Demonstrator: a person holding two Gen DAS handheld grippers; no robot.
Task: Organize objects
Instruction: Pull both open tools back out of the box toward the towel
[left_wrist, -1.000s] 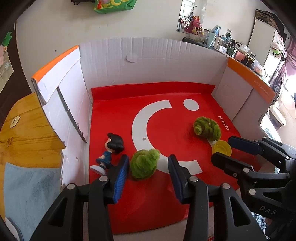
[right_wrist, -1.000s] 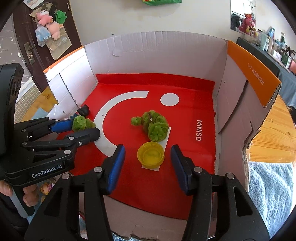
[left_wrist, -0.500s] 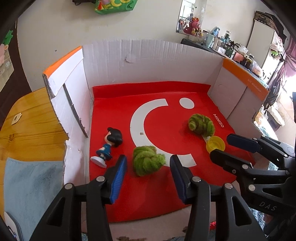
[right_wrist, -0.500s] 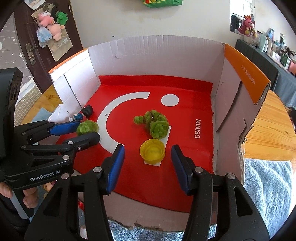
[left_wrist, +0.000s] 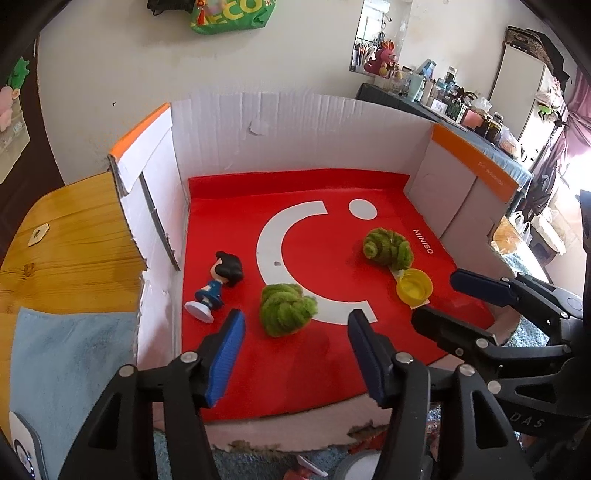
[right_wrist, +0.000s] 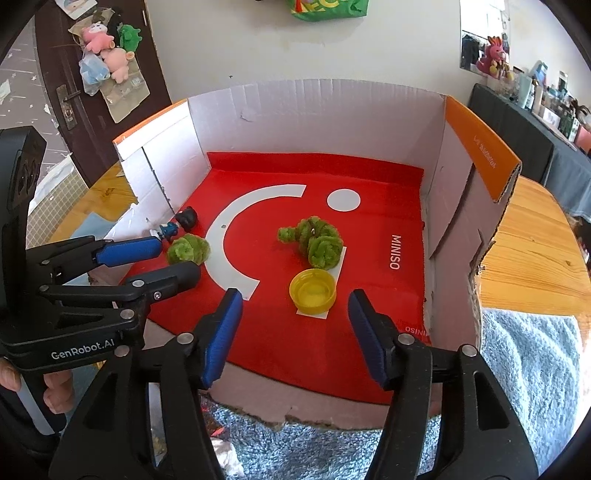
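Both empty and with jaws opening, the left hand-held gripper (left_wrist: 295, 354) hangs just short of a fuzzy green chenille clump (left_wrist: 286, 308) and the right hand-held gripper (right_wrist: 293, 332) just short of a round yellow plastic cap (right_wrist: 313, 291), both lying on the red-lined cardboard box floor (right_wrist: 369, 229)

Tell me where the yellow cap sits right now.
The yellow cap sits on a white card on the red mat, just ahead of the right wrist camera, close in front of the larger green fuzzy bundle.

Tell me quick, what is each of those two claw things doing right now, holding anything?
Left gripper: jaws opening, nothing held; the green fuzzy ball lies just ahead.
Right gripper: jaws opening, empty; the yellow cap sits ahead.
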